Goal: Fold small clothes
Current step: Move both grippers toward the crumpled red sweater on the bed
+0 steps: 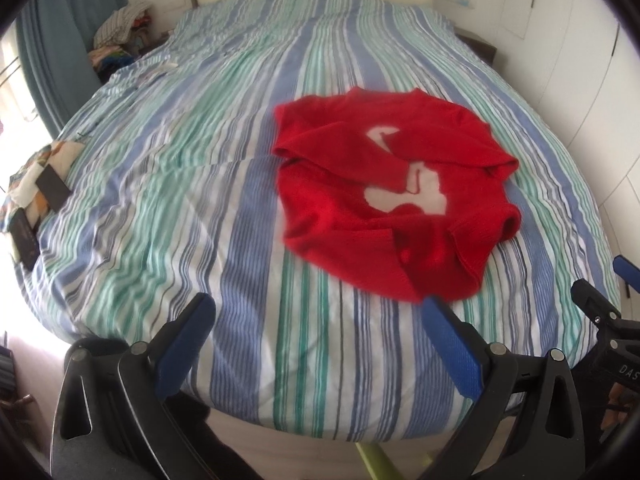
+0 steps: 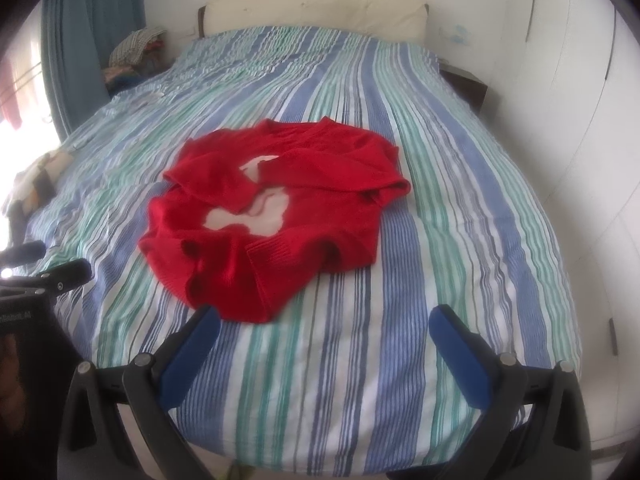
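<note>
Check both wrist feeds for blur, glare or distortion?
Left wrist: red sweater looks soft, likely motion blur; window glare blows out the left edge; fisheye bows the striped bedspread. Right wrist: sweater also soft, mild glare at far left, same barrel distortion, dark vignette in the corners.

Red sweater (image 2: 272,216) crumpled on striped bedspread (image 2: 440,240), right tool (image 2: 324,320) spread wide, empty

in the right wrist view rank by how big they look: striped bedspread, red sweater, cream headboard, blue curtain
1. striped bedspread
2. red sweater
3 and 4. cream headboard and blue curtain: they look alike in size and sit far back, so unranked.
</note>
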The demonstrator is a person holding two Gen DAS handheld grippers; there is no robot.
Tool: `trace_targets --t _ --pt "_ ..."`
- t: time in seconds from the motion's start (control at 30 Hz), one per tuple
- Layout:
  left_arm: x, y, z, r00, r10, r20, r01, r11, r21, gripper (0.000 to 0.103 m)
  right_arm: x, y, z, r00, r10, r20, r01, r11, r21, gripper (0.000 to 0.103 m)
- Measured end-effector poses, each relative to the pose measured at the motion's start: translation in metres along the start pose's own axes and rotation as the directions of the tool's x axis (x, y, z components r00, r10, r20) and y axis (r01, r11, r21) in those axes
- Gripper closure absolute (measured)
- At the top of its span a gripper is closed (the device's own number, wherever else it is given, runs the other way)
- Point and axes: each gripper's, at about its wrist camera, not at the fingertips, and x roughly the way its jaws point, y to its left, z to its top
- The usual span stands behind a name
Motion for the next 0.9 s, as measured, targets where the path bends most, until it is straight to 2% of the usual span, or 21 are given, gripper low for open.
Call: trace_targets --t 0.17,0.4,0.67,0.9 --pt "0.006 0.015 0.0 1.0 0.01 -0.019 -0.011 0.999 -0.034 0.0 -0.003 -0.006 0.0 1.0 -0.014 0.011 0.014 1.0 0.019 0.0" --pt "0.021 0.017 0.0 0.998 -0.051 -0.048 0.048 0.997 -0.062 0.0 0.011 -0.01 -0.004 1.0 -0.002 -0.009 0.002 0.999 0.044 0.0" --pt "0.023 -0.01 -0.001 0.995 -0.073 -0.062 0.072 0.997 -0.011 0.001 0.018 -0.008 -0.009 0.999 0.007 -0.04 -0.006 0.999 0.048 0.0" --pt "0.012 -0.017 0.003 0.997 -0.073 -0.031 0.073 0.997 0.008 0.001 0.013 -0.01 -0.004 0.999 -0.013 -0.034 0.014 0.999 0.046 0.0"
